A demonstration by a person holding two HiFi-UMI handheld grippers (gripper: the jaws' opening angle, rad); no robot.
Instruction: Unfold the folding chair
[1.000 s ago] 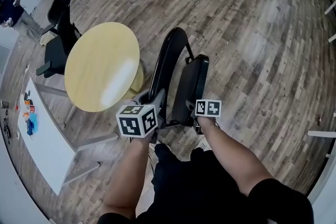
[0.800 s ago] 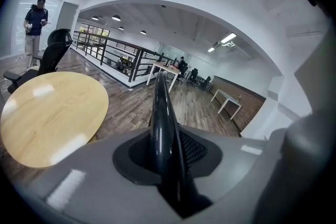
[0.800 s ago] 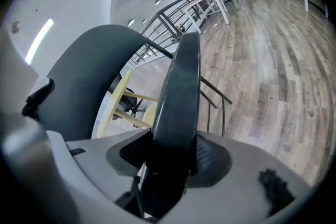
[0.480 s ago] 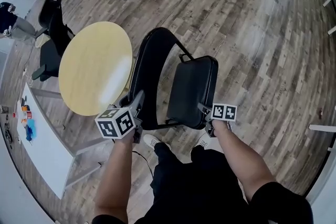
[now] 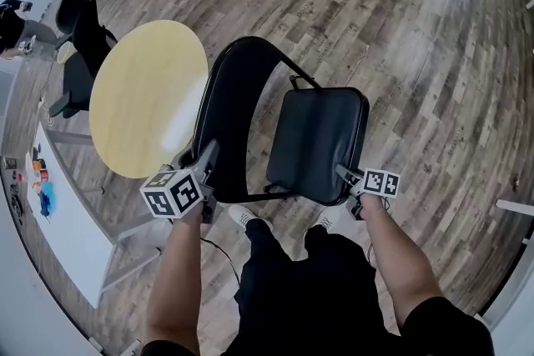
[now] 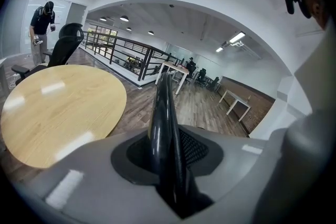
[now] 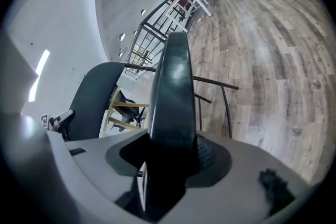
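Folding chair (image 5: pixel 284 129), black, stood on wood floor (image 5: pixel 434 79) beside round table (image 5: pixel 146 96): both arms reached forward and down, left gripper (image 5: pixel 210 152) opening with backrest frame (image 5: pixel 219 108) between its jaws, right gripper (image 5: pixel 344 172) clamped on seat (image 5: pixel 317 142) edge; seat had swung wider from backrest than a second earlier.

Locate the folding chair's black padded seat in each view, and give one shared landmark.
Head view: centre-right, the black padded seat.
Left gripper view: not in it.
Right gripper view: centre, the seat edge-on between the jaws.
Shared landmark: the curved black chair back, in all three.
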